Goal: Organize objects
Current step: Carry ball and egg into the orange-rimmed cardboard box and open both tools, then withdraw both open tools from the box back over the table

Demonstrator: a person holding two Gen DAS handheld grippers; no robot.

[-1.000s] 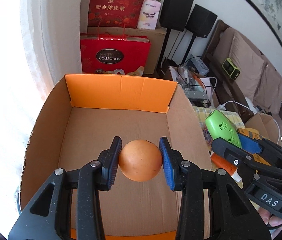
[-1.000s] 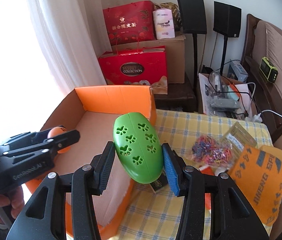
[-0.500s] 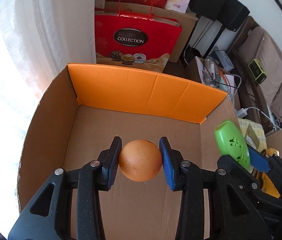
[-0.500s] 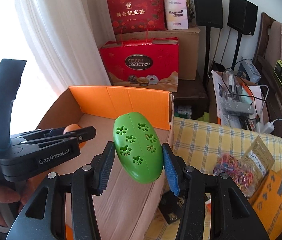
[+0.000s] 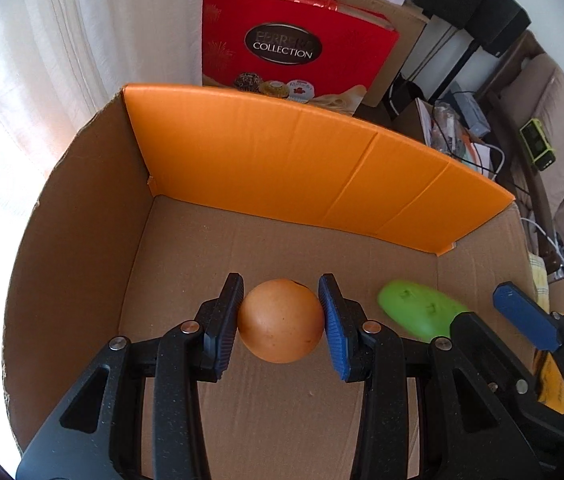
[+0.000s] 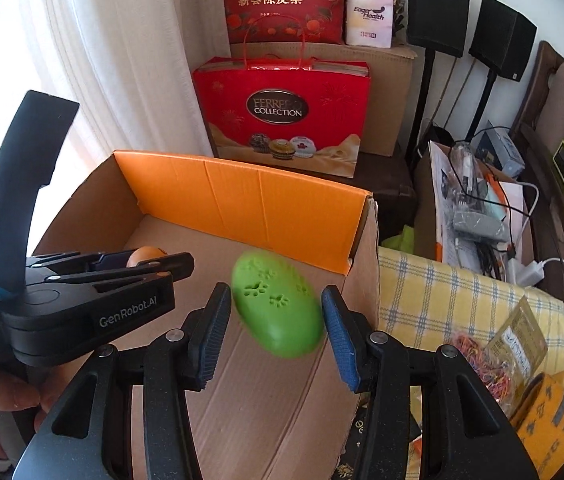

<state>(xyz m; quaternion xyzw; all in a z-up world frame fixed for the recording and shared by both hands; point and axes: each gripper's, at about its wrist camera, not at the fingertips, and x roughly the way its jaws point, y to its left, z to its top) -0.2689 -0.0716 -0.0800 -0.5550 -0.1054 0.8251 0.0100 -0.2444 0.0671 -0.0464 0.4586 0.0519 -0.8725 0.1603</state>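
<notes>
The big red gift bag (image 6: pixel 282 120) says "FERRERO COLLECTION". The black left gripper (image 6: pixel 94 308) says "GenRobot.AI". The white and pink pack (image 6: pixel 369 14) says "Eager Health".

Both wrist views look steeply into box (image 5: pixel 282 168).

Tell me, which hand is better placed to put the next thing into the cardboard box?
Left: its tongs grip the round orange ball over the cardboard box floor. The green paw-print plastic oval looks blurred, loose between the right tongs.
</notes>
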